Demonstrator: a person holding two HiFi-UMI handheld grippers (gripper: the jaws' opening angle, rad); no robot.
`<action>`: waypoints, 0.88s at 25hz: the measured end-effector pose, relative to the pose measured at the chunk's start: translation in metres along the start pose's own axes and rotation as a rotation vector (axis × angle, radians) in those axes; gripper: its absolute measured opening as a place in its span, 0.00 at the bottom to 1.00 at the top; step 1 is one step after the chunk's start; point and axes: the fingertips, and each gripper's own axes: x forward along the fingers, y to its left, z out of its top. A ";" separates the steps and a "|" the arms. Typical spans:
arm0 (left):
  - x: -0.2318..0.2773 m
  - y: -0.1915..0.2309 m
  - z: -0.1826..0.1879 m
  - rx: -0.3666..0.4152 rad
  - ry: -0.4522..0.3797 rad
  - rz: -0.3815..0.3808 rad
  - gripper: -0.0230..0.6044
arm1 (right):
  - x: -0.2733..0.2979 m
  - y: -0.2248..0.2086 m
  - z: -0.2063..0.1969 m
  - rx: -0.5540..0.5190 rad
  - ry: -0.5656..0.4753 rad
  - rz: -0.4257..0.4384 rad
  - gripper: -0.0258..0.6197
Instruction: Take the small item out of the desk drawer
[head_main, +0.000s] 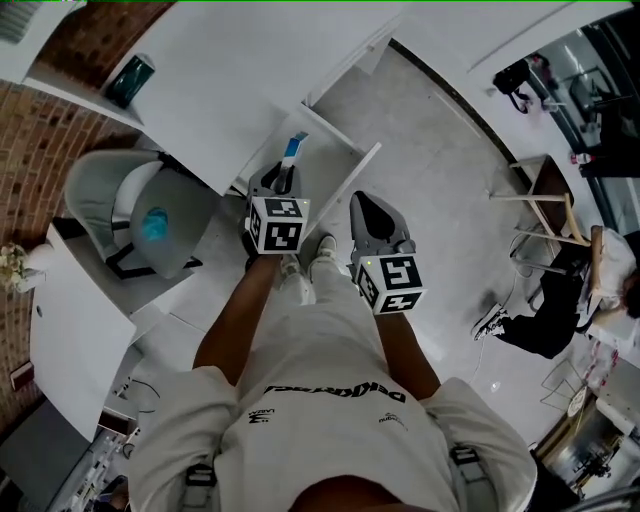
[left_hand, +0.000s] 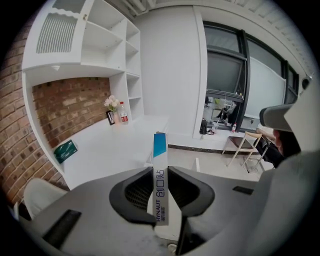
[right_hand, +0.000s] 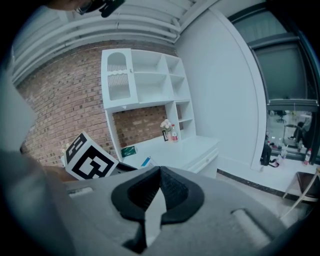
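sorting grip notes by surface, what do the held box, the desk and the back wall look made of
Box: likely thin card, with flat printed faces and sharp folded edges.
Desk: smooth white, maybe painted or laminated board.
Wall: bare red brick, mortar lines showing.

Wall: I see a red brick wall (right_hand: 60, 100) behind a tall white shelf unit (right_hand: 150, 75).
Furniture: white desk (left_hand: 115, 145), grey chair (head_main: 150, 220) beside it, wooden folding chair (left_hand: 245, 145) near the glass.
Windows: tall dark-framed windows (left_hand: 235, 75).
Floor: pale grey floor (head_main: 440, 200), slightly glossy.
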 end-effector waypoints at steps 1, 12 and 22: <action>-0.009 -0.001 0.003 -0.003 -0.013 0.000 0.17 | -0.004 0.004 0.003 -0.003 -0.007 0.002 0.04; -0.088 -0.006 0.045 -0.042 -0.166 0.007 0.17 | -0.031 0.029 0.040 -0.039 -0.086 0.010 0.04; -0.155 -0.013 0.097 -0.046 -0.373 0.014 0.17 | -0.052 0.044 0.074 -0.077 -0.149 0.033 0.04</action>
